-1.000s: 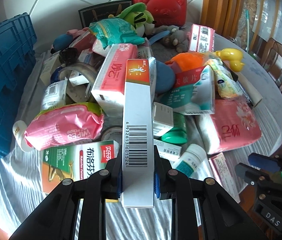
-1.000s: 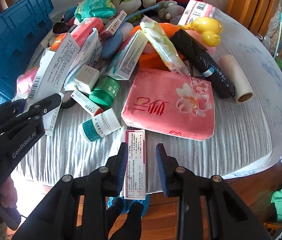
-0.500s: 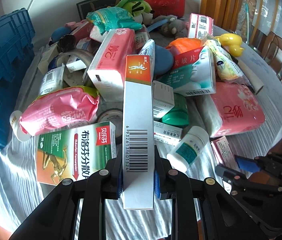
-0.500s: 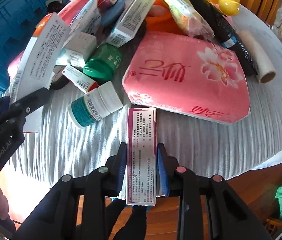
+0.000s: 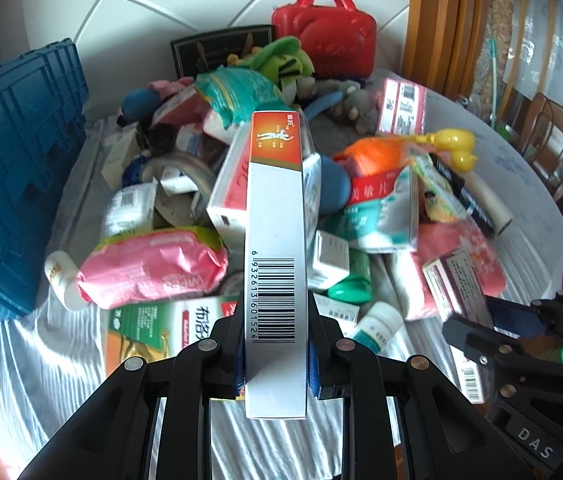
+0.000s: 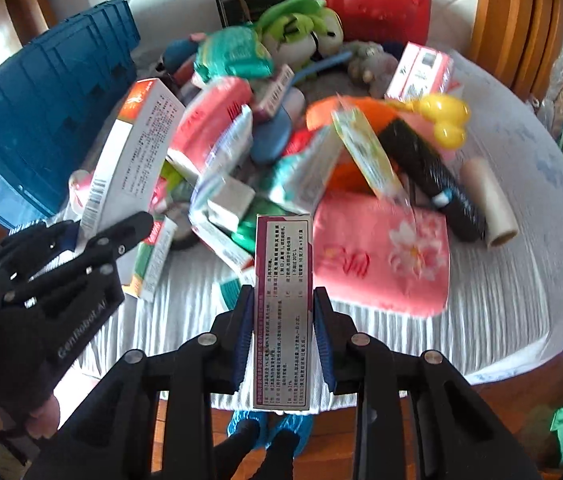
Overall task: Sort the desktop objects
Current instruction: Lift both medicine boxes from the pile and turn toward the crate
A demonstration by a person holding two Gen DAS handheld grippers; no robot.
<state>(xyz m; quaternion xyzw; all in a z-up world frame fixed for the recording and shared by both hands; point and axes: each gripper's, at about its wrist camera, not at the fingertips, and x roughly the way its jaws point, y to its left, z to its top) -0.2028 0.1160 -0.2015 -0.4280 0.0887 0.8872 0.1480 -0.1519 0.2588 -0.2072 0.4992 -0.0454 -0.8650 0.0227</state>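
A long white carton with an orange end and a barcode (image 5: 275, 248) is clamped between the fingers of the left gripper (image 5: 275, 356), its length running forward from the jaws and held above the cluttered round table (image 5: 521, 184). The same carton is seen from the right wrist camera (image 6: 129, 160), tilted up from the left gripper (image 6: 93, 248) at the left edge of the view.

A narrow maroon-edged box printed with small text (image 6: 283, 304) is pinched between the blue-padded fingers of the right gripper (image 6: 283, 340), lifted over the near edge of the table (image 6: 521, 300). In the left wrist view this box (image 5: 457, 292) is seen gripped in the right gripper (image 5: 493, 332) at the lower right.

Under the left gripper a pink wipes pack (image 5: 153, 272) is lying, with a green and white medicine box (image 5: 161, 332) just in front of it and a white bottle with a teal label (image 5: 377, 326) near the jaws on the right. A pink tissue pack with a flower print (image 6: 385, 256) is lying beside the held maroon-edged box, partly behind it. A blue crate (image 5: 13, 184) is standing at the left of the table, and a red toy case (image 5: 325, 44) at the far side against the tiled wall. A yellow duck toy (image 6: 445, 120), a black roll (image 6: 429, 176) and a cardboard tube (image 6: 489, 208) are gathered toward the right of the pile.
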